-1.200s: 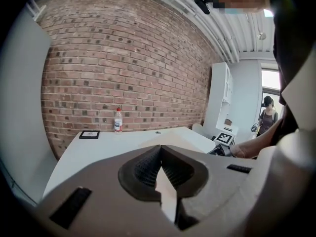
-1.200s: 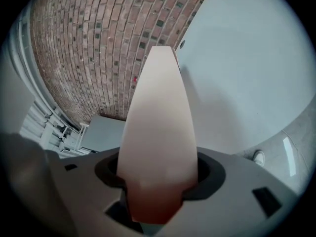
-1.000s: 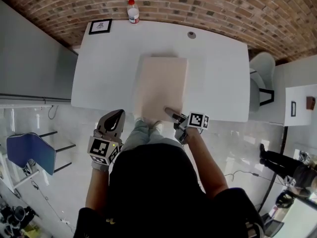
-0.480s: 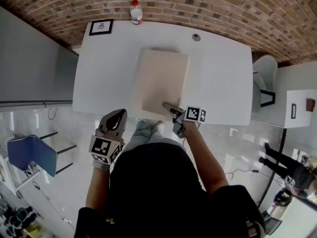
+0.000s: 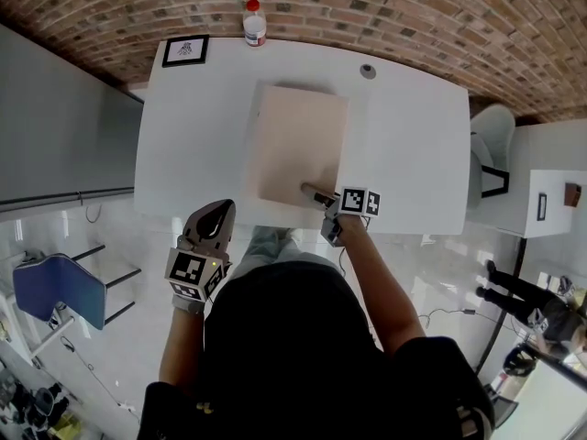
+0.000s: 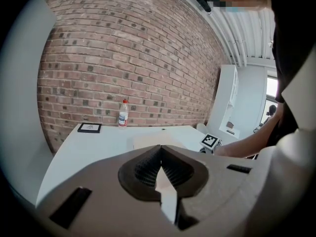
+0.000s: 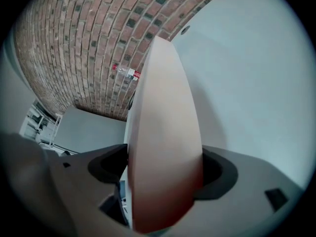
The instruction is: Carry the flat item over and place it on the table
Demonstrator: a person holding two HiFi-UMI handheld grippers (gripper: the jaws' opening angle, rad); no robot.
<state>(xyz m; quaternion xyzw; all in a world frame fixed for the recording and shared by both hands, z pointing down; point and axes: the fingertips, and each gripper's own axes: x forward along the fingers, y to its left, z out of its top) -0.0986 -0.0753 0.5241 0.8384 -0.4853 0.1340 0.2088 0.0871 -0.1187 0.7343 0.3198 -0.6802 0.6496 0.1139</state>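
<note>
Flat item (image 5: 298, 145): lies flat on desk (image 5: 404, 145) | near-right corner between right claw (image 5: 315, 192) jaws, just opening, unclamped | left claw (image 5: 216, 211): together, empty, off desk's near edge

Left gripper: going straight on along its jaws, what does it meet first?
Probably the white table, just past its near edge, left of the flat board. The left gripper points forward and slightly down at it. Depth is unclear, so the board's left edge is possible.
</note>
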